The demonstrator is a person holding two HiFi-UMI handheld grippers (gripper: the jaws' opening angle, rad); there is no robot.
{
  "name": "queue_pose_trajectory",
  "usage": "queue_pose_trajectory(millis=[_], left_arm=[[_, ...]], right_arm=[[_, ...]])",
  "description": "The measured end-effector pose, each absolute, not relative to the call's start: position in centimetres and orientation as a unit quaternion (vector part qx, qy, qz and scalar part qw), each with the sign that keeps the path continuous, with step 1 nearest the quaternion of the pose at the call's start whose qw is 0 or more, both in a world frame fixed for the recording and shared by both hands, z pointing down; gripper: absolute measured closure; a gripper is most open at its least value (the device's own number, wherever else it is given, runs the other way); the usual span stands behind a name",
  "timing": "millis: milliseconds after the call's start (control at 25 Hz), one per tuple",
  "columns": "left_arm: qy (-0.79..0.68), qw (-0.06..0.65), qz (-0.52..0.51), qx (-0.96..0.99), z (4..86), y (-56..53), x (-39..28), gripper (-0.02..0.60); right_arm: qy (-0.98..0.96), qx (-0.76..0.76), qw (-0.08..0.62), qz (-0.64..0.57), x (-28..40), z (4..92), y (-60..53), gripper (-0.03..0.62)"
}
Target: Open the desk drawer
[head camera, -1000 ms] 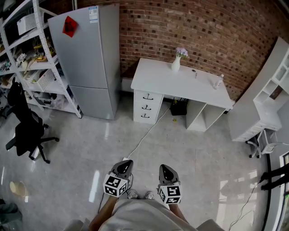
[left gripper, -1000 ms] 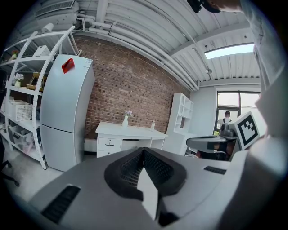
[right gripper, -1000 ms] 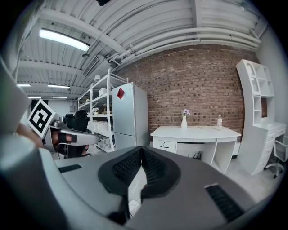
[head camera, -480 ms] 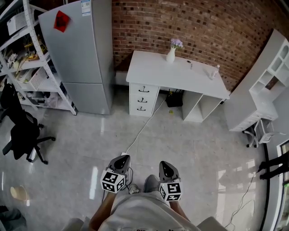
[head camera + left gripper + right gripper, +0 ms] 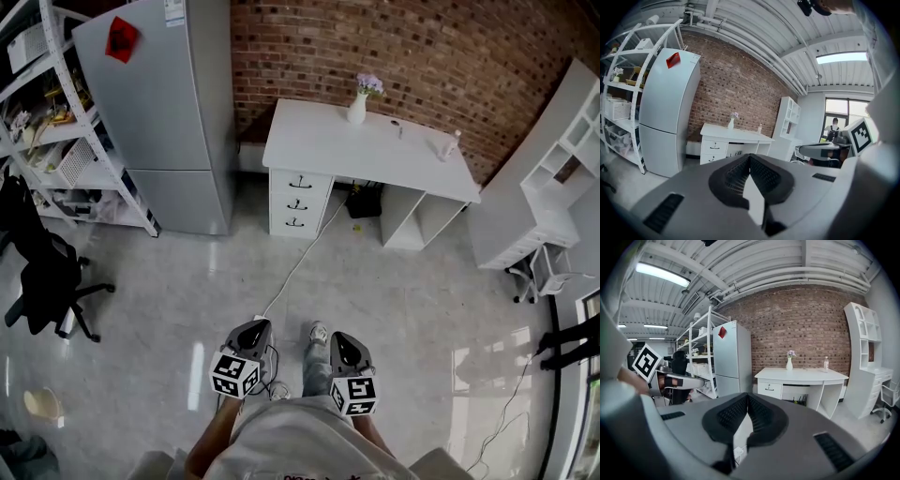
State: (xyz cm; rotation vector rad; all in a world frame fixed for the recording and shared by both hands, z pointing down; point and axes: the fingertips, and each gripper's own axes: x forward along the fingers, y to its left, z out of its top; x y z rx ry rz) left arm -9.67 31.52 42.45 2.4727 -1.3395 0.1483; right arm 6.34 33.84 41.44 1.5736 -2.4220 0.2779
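I had both grippers low and close in front of the body, side by side, forearms tucked in at the waist. Each pointed ahead across the floor with a slight downward tilt, its marker cube facing up at the head camera. The left gripper had its jaws brought together at the tips with nothing between them. The right gripper was closed the same way, also empty.

The desk stood well ahead against the brick wall. Its three drawers were stacked at the desk's left end, near the fridge, all pushed in. Both grippers were well apart from them. A white cable ran over the floor from the desk toward my feet.
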Motion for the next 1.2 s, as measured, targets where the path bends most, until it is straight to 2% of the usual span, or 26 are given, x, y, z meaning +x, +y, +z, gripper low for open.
queue_pose_trajectory(millis=[560, 1200], left_arm=[[-0.468, 0.151, 0.065, 0.868, 42.9, 22.5, -8.3, 0.569], [-0.514, 0.165, 0.066, 0.839, 40.6, 4.9, -2.2, 0.569]], right_arm=[[-0.831, 0.536, 0.108, 0.096, 7.3, 42.2, 24.6, 0.577], [-0.870, 0.470, 0.113, 0.093, 12.7, 40.2, 5.3, 0.577]])
